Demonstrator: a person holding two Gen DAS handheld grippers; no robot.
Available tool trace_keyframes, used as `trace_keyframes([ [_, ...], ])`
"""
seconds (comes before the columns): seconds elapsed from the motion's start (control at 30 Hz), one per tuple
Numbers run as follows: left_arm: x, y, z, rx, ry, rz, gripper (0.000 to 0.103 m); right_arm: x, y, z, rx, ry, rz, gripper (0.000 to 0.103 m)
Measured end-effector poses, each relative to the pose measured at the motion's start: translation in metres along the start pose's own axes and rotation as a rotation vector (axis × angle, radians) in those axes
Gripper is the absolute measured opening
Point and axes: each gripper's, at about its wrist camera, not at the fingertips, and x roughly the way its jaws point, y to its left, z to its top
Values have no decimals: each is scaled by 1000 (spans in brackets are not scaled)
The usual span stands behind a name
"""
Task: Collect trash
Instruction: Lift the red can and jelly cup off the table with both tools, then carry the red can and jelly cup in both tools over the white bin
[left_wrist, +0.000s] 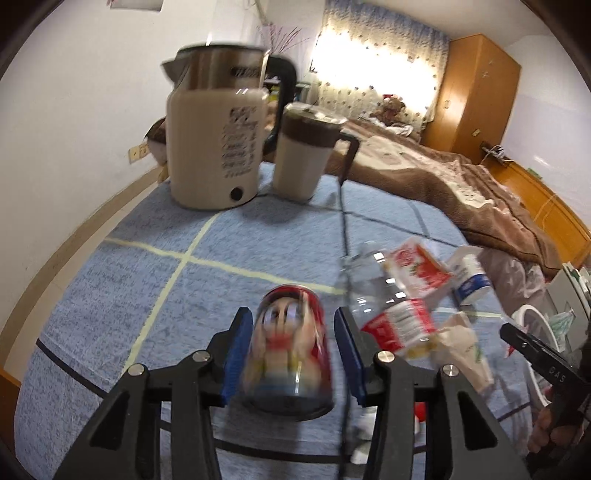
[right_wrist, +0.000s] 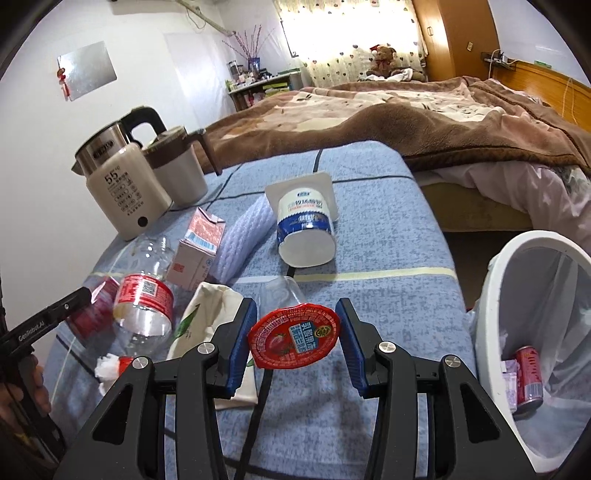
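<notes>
Red can (left_wrist: 290, 350), blurred by motion, stands between the blue pads of the left gripper (left_wrist: 291, 354), its long axis running roughly up the frame with the dark end toward the camera; a cartoon face shows on its red wall. Whether the pads press it or only flank it cannot be told. Just to its right on the blue checked surface (left_wrist: 147, 280) lie a clear plastic bottle (left_wrist: 384, 295) with a red label, a red-and-white carton (left_wrist: 417, 271) and a yogurt cup (left_wrist: 469, 277). A beige kettle (left_wrist: 218, 144) and a lidded mug (left_wrist: 303, 155) stand at the far edge. The right gripper (right_wrist: 293, 339) brackets a clear jelly cup (right_wrist: 293, 338) whose red foil lid faces the camera; contact with the pads is unclear. The white bin (right_wrist: 491, 295) stands beside the surface at the right, another red can (right_wrist: 528, 373) inside.
</notes>
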Motion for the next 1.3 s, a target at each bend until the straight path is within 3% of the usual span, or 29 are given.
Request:
trace_keyframes([
  [0.17,-1,-7,0,5,-2,6,48,-8,-4,-4,13,-1,12,45],
  [0.3,7,0,-8,-23,43,44,63,-11,-7,-8,19,-1,16,45],
  [0.4,14,2,-16,-44,77,-3,71,-11,-8,-9,29,3,26,45],
  [0.63,33,-2,-19,-53,113,22,71,-16,-10,-13,28,1,27,45],
  [0.77,40,-2,-19,-55,124,26,55,-16,-10,-13,28,0,25,45],
  [0.9,36,-6,-20,-45,111,42,55,-19,-12,-15,35,-3,28,45],
  [1.3,-1,-35,-15,17,37,0,55,-36,-20,-13,47,-34,32,45],
])
